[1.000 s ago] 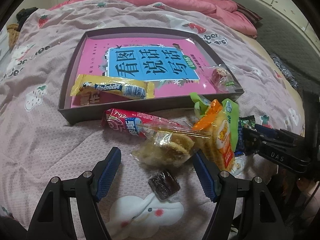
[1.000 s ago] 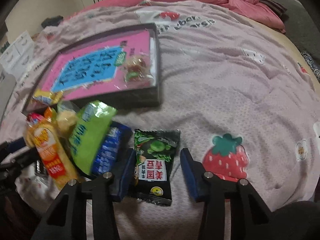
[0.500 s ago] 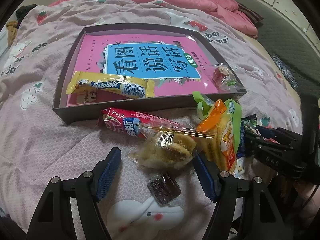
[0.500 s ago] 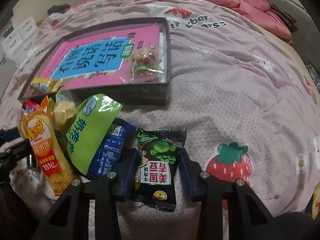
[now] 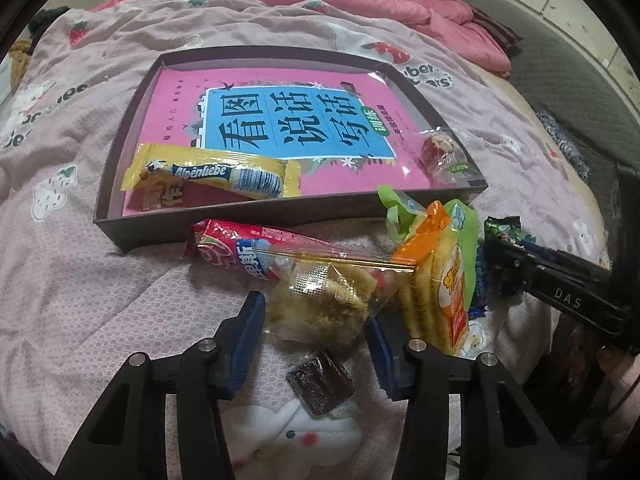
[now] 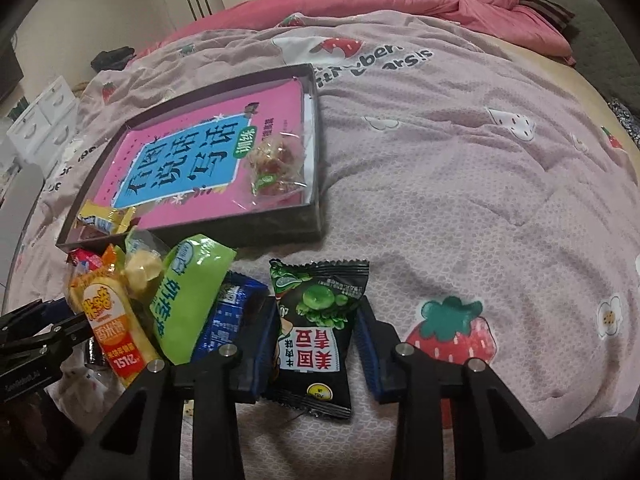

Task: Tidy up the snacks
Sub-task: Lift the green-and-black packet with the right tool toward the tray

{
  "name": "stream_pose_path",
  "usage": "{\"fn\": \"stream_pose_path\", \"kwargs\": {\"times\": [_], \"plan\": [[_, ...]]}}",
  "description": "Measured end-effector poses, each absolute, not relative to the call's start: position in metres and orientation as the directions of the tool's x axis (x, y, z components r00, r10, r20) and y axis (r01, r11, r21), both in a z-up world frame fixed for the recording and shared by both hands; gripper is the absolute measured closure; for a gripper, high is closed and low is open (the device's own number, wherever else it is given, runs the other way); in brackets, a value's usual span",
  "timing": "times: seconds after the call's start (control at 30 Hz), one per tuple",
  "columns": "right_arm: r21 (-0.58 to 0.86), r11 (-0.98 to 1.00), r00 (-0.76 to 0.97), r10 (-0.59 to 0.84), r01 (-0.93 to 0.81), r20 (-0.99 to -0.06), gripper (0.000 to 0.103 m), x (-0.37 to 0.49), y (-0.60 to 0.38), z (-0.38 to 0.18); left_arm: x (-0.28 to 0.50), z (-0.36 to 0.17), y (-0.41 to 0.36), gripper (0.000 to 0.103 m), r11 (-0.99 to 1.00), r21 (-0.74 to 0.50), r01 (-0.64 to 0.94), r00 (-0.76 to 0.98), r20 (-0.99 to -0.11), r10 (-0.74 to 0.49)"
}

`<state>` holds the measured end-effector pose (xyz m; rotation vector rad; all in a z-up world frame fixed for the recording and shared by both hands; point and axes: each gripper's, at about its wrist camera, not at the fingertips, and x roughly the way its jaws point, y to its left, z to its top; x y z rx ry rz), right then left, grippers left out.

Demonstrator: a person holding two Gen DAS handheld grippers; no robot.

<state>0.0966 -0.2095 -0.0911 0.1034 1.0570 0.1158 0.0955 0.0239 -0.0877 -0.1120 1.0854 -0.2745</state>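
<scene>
Both pairs of jaws point steeply down at a pink quilt [image 6: 460,184] strewn with snacks. On the left gripper [image 5: 316,328] the jaws are closing around a clear-wrapped pastry [image 5: 320,308], which lies between the blue pads; the left pad looks just short of the wrapper, and the right pad is partly hidden by it, so contact there cannot be told. The pastry's long axis runs across the gap, from pad to pad. Nearer the wrist, inside the jaws, lies a small dark wrapped sweet [image 5: 320,384], apart from both pads. Just past the fingertips a red packet [image 5: 244,252] lies crosswise, and beyond the right pad stands an orange cracker pack [image 5: 444,288], its long axis running away from the jaws.

On the right gripper [image 6: 316,336] the jaws have nearly met and pinch a black-and-green pea packet [image 6: 316,328] by its two long edges. Its long axis runs along the fingers, with the printed top toward the wrist. Left of these jaws lean a green packet [image 6: 188,296] and a blue packet [image 6: 228,316].

Ahead of both grippers sits a shallow dark tray [image 5: 240,216] holding a pink book [image 5: 296,128], a yellow candy stick [image 5: 216,176] and a clear bag of sweets [image 6: 276,168].
</scene>
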Motion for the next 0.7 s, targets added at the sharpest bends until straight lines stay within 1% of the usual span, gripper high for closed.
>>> {"fn": "stream_pose_path", "kwargs": {"times": [0.13,0.7], "plan": [[0.149,0.988,0.5,0.154,-0.051,-0.852,0.066,0.095,-0.21,-0.087,0.096,-0.086,0.031,0.053,0.954,-0.264,0.146,0.437,-0.847,-0.301],[0.207,0.976,0.565,0.211,-0.073,-0.798,0.066,0.091,-0.211,-0.069,0.086,-0.066,0.045,0.054,0.946,-0.299,0.128,0.489,-0.811,-0.322]]}}
